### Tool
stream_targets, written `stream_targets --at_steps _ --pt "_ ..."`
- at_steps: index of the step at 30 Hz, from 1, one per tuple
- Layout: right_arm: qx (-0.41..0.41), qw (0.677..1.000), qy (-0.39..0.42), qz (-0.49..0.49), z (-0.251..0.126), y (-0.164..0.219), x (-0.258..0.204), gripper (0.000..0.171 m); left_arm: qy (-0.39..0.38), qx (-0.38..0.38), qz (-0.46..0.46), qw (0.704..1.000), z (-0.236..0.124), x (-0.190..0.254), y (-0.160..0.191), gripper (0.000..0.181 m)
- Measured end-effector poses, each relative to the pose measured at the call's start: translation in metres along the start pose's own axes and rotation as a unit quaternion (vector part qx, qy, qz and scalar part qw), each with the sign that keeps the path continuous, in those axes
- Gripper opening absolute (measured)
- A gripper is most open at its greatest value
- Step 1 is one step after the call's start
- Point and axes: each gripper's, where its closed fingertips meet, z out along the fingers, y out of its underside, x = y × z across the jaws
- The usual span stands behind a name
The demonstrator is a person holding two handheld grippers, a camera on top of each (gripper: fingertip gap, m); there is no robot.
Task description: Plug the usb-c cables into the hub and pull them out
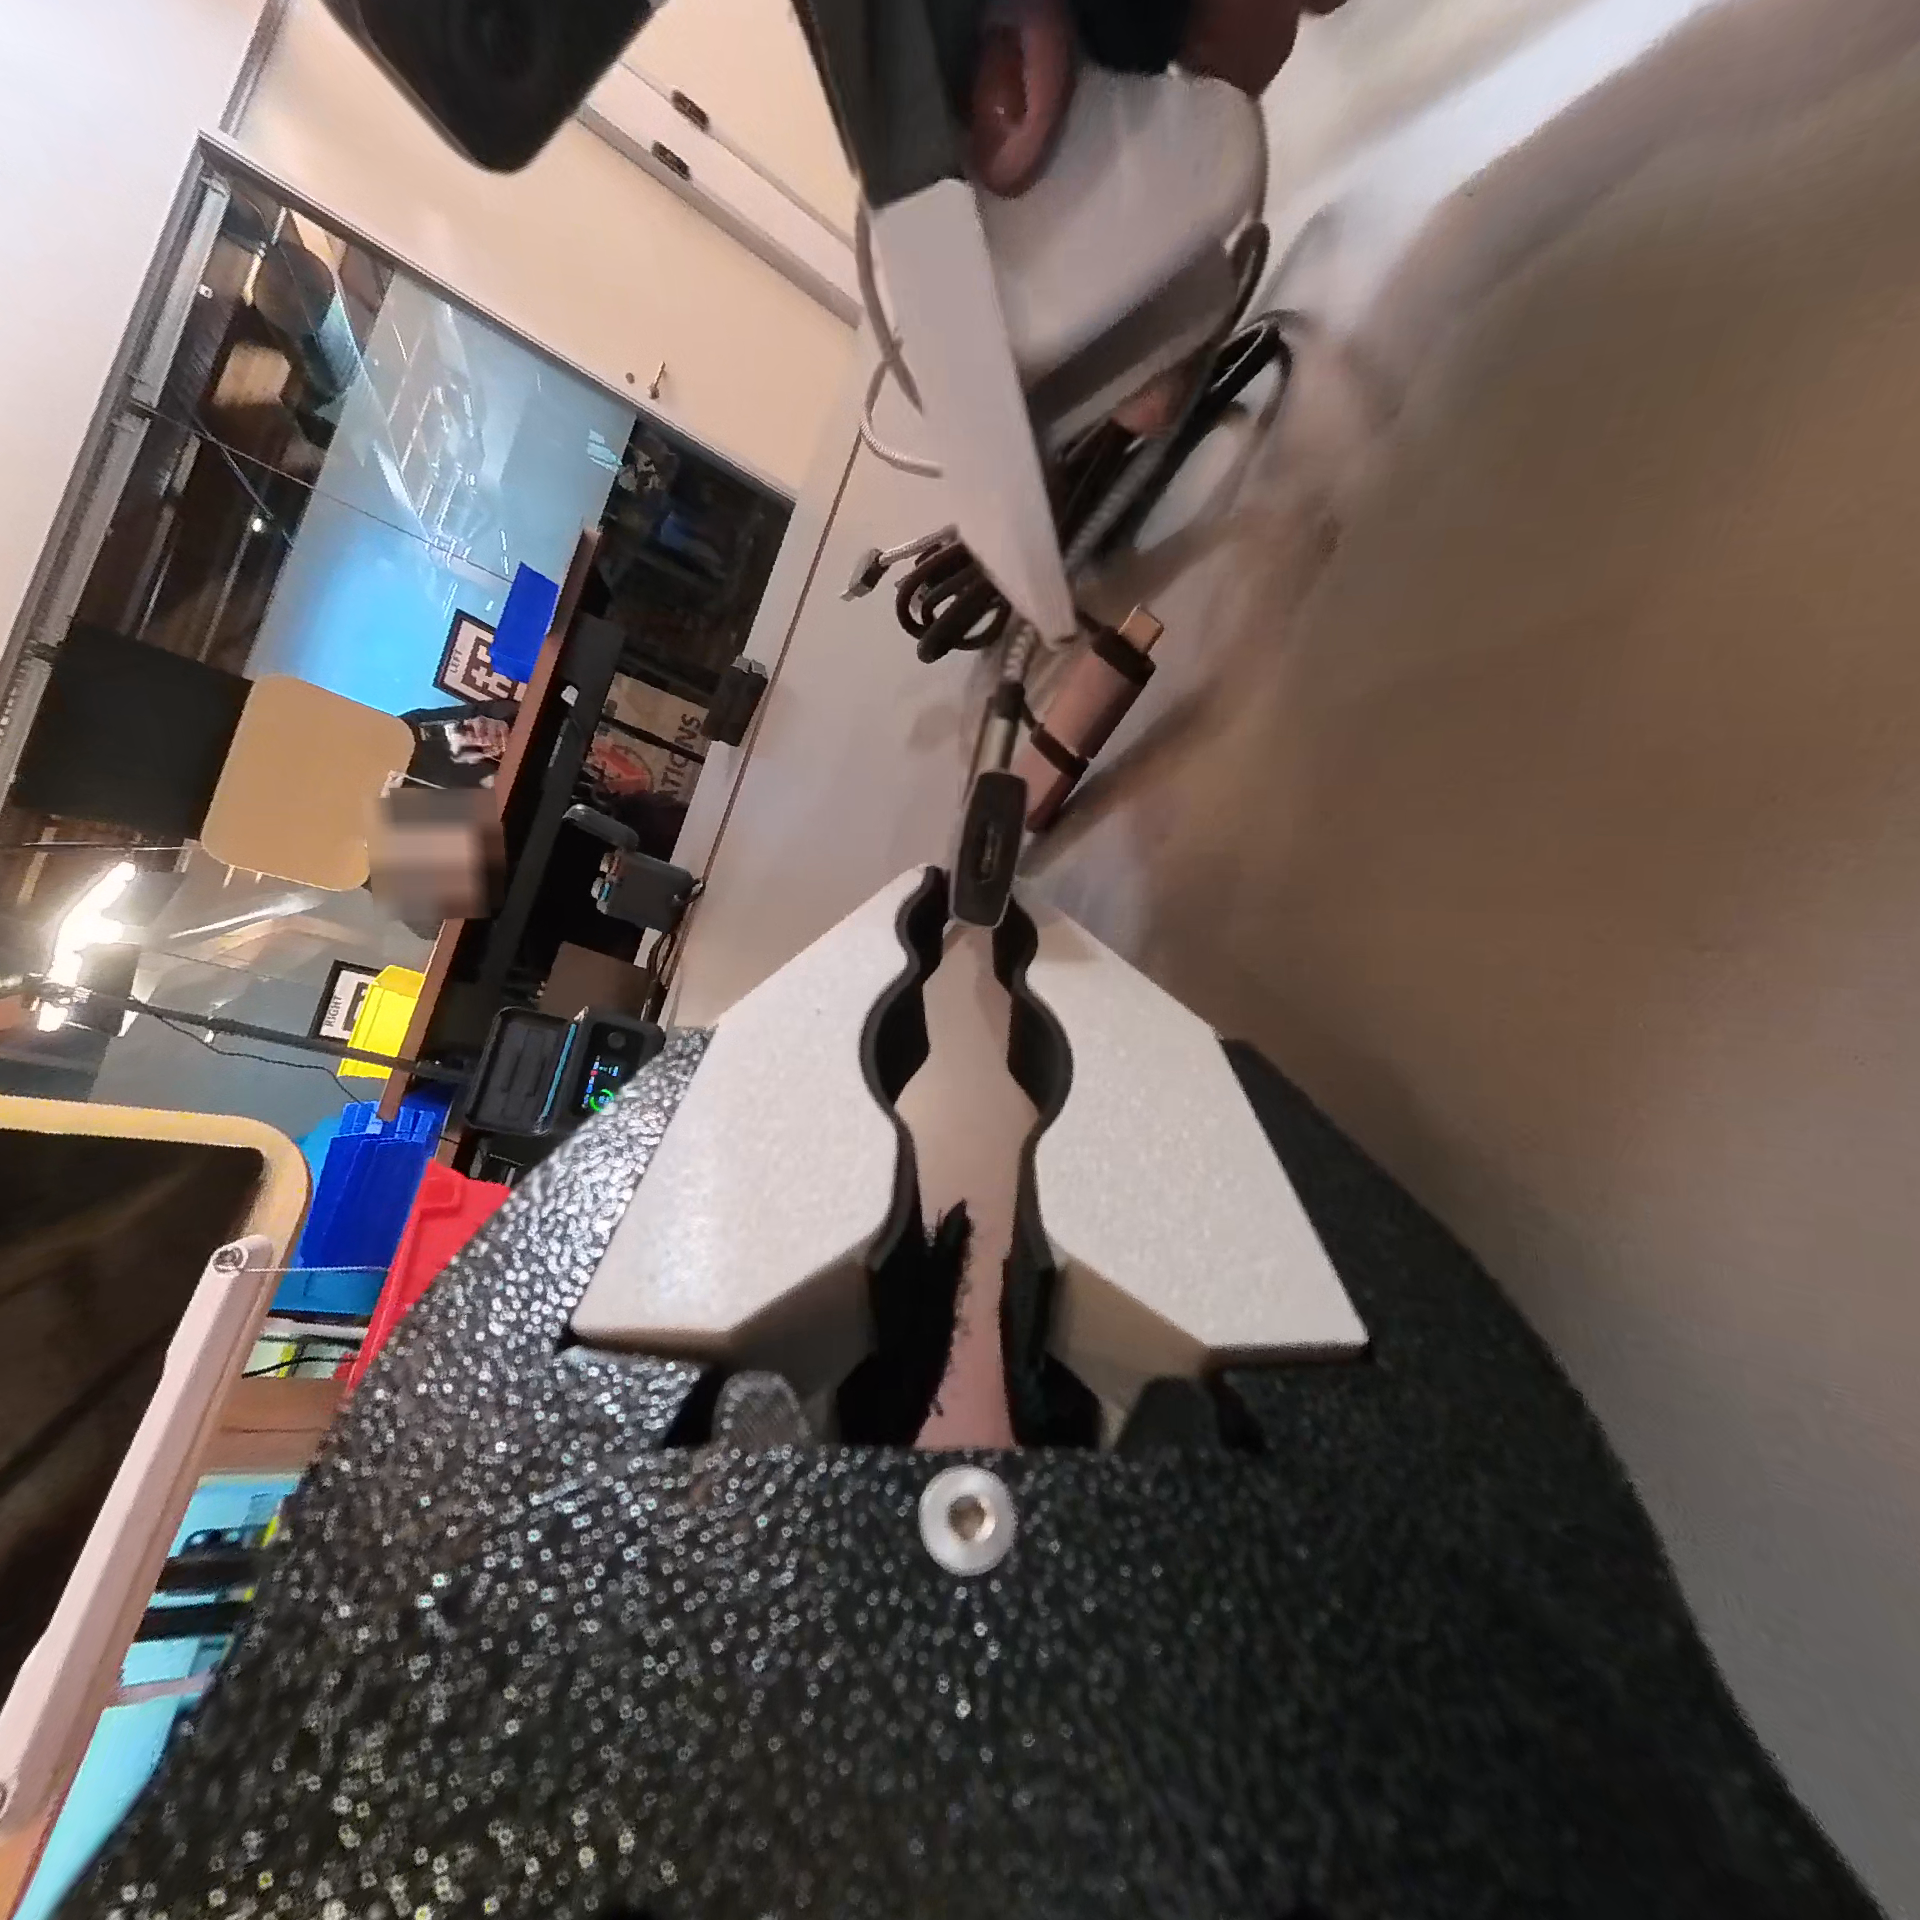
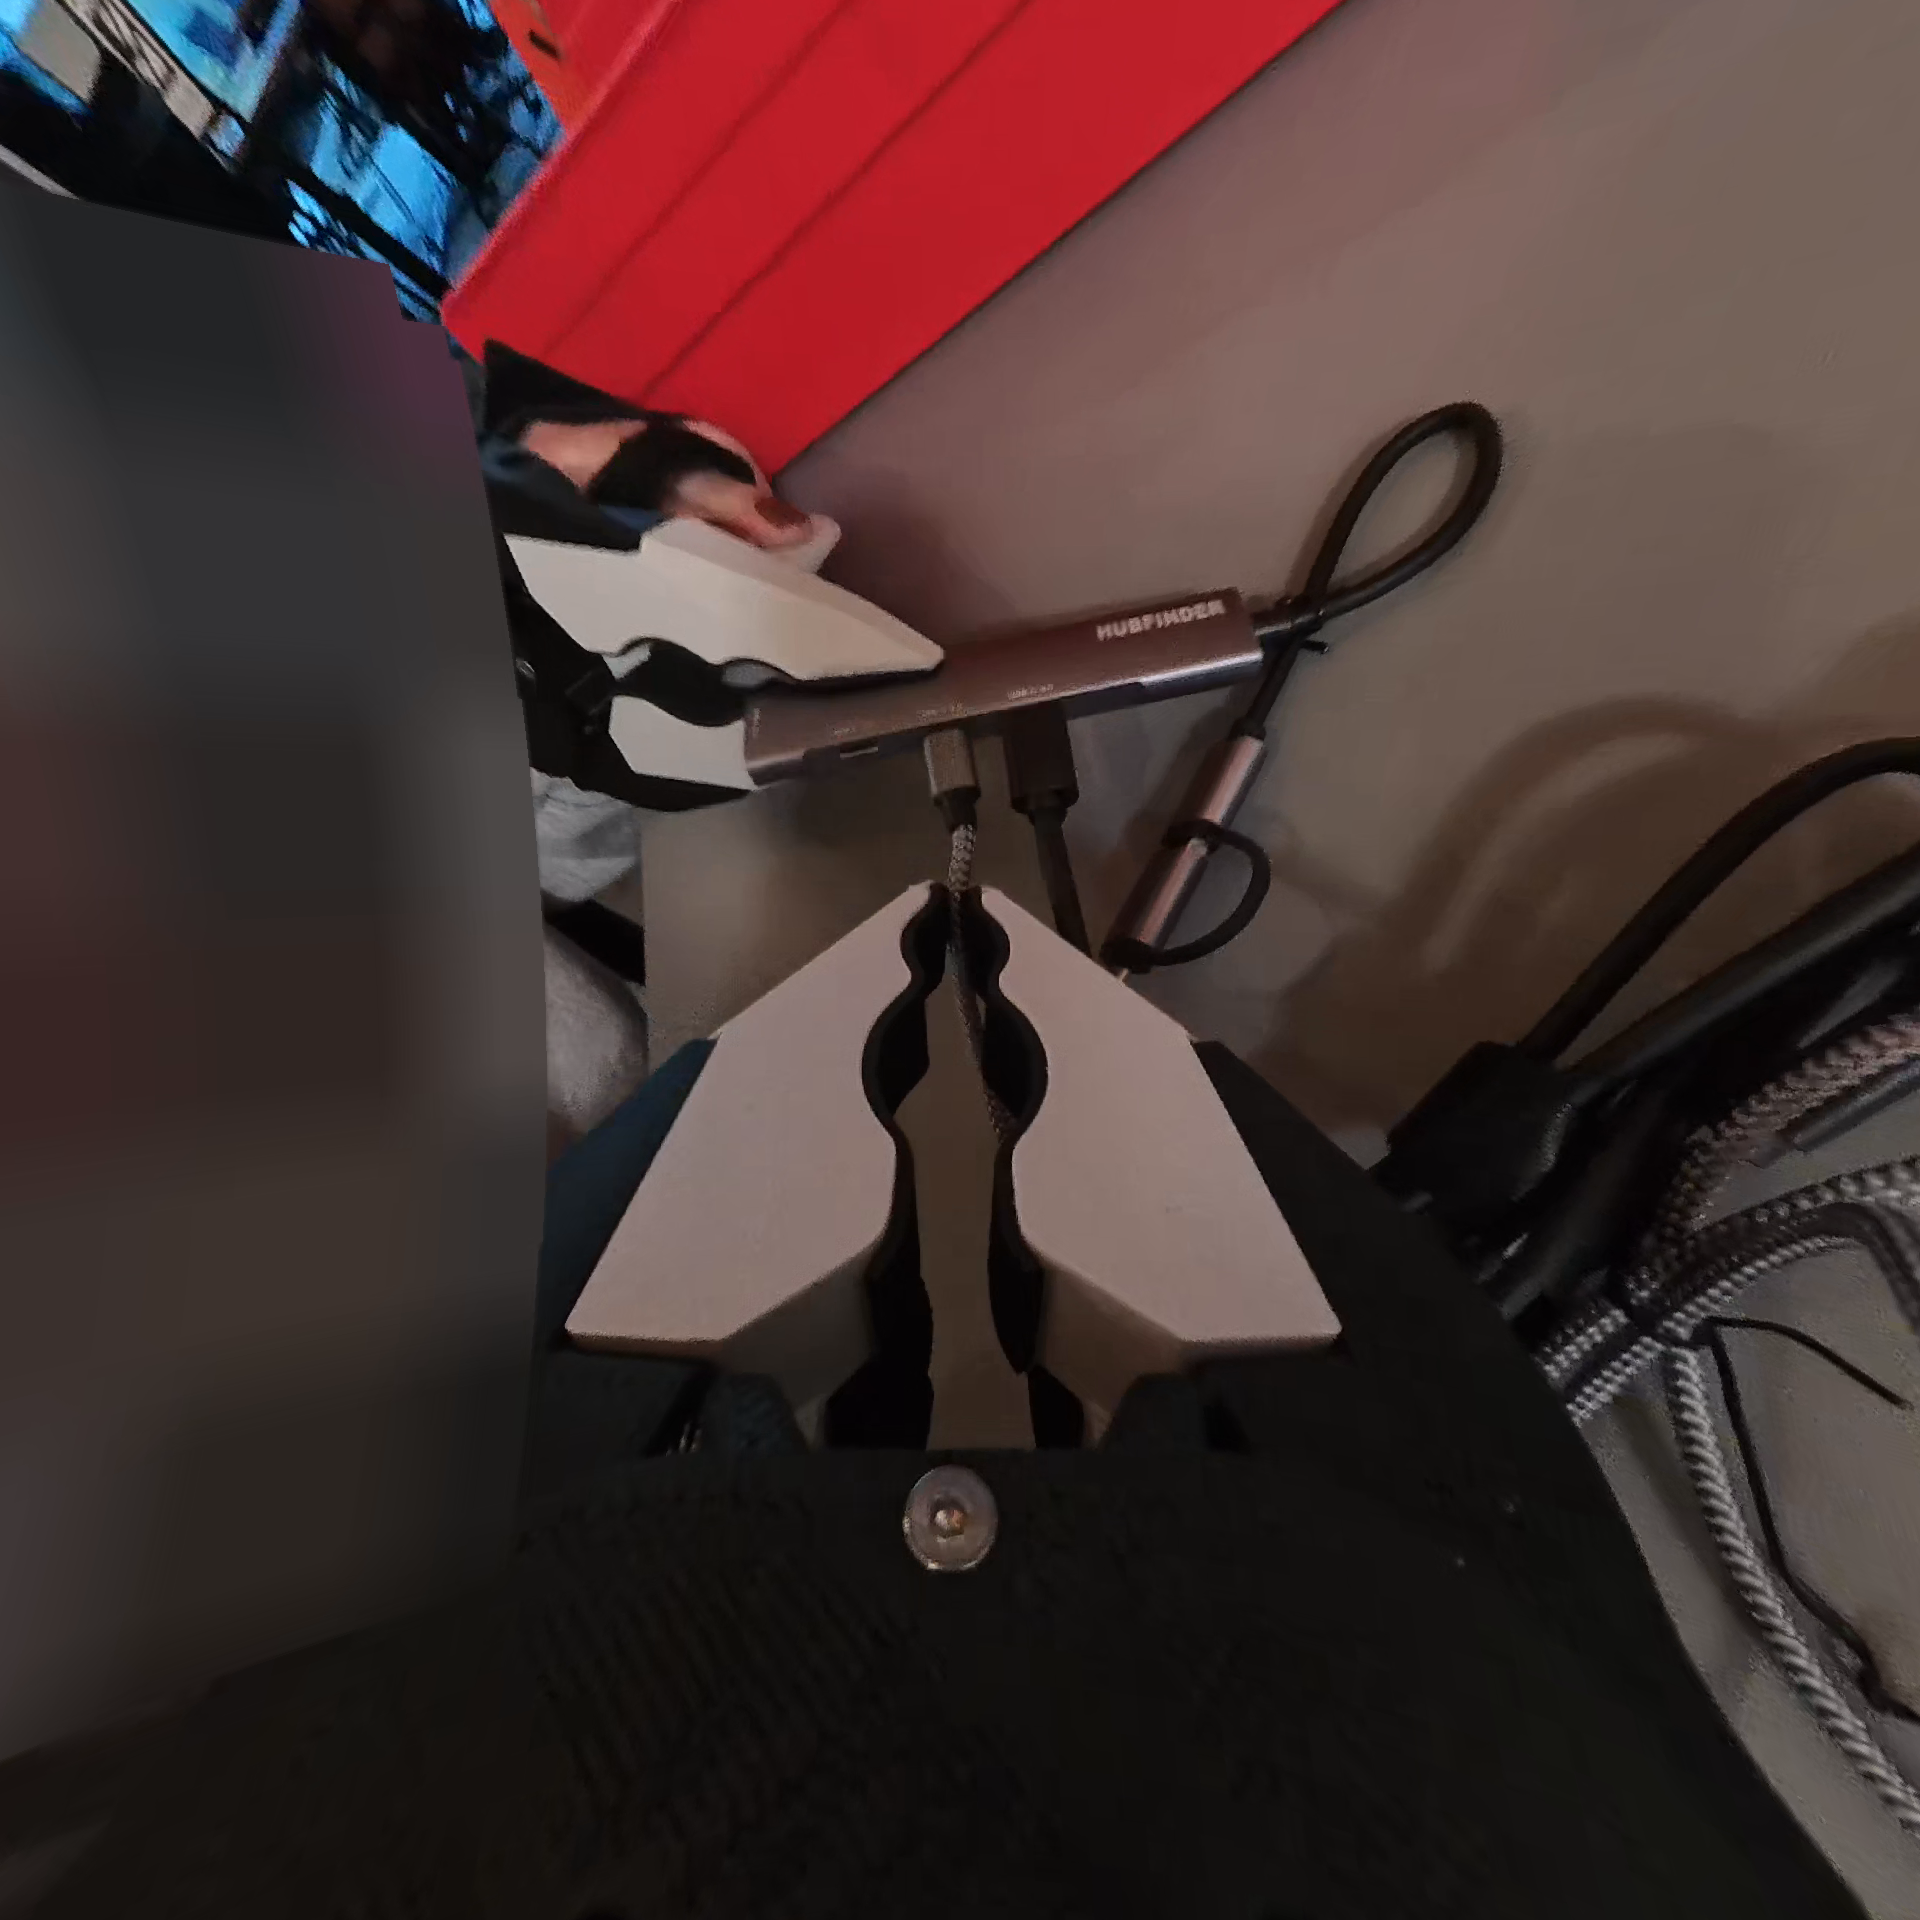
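The right gripper (image 2: pixel 958 902) has its fingers pressed on a braided cable (image 2: pixel 968 997) just behind its plug (image 2: pixel 951 774), which sits in a port on the hub's long side. Beside it a black plug (image 2: pixel 1037 764) is also seated in the hub (image 2: pixel 1039 675).

The left gripper (image 1: pixel 982 906) pinches the hub's end at its fingertips, holding it edge-on above the tabletop (image 1: pixel 1558 727); in the right wrist view its white fingers (image 2: pixel 790 623) clamp the hub's left end. The hub's own black cord (image 2: pixel 1392 499) loops away behind it. More cables (image 2: pixel 1714 1195) lie heaped on the tabletop at the right, and a red bin (image 2: pixel 831 187) stands behind.
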Motion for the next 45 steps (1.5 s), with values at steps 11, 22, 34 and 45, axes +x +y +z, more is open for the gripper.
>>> stream_targets --at_steps 11,22,34,45 --pt "0.028 0.997 0.046 -0.056 0.002 -0.002 -0.002 0.006 -0.004 0.002 -0.01 1.0 0.002 -0.002 0.0 0.007" --pt "-0.046 0.746 0.392 -0.537 0.004 -0.023 0.012 0.013 -0.003 0.003 -0.016 1.0 0.002 -0.004 0.002 0.007" --pt "-0.043 0.652 0.471 -0.592 0.006 -0.023 0.012 0.002 -0.007 -0.015 -0.024 1.0 0.003 -0.004 0.001 0.007" --pt "0.041 0.588 0.495 -0.639 0.015 -0.028 0.0 0.045 -0.015 0.03 0.027 0.999 0.001 -0.002 -0.01 0.007"
